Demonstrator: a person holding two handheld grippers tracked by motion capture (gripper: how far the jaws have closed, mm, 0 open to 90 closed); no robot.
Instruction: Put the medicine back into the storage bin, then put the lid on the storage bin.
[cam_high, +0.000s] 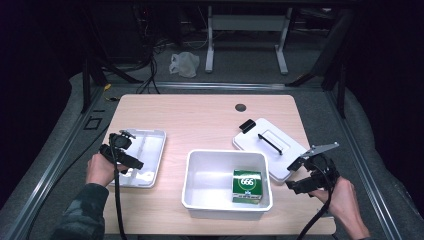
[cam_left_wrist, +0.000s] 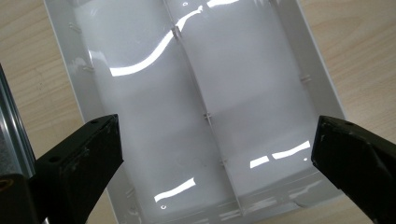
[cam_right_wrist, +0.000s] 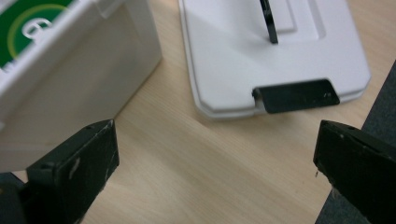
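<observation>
In the high view, a white bin (cam_high: 200, 172) is seen at the lower centre of the wooden tabletop (cam_high: 200, 120), and a green box (cam_high: 247, 186) is stood in its lower right corner. The left gripper (cam_high: 123, 150) is held at the left of the frame over a white divided tray (cam_high: 150, 150), its fingers (cam_left_wrist: 79, 163) spread wide with nothing between them. The right gripper (cam_high: 304, 176) is held at the lower right, also wide open and empty, beside a white lid (cam_high: 265, 150) with a black handle (cam_high: 270, 143) that is laid flat just right of the bin.
</observation>
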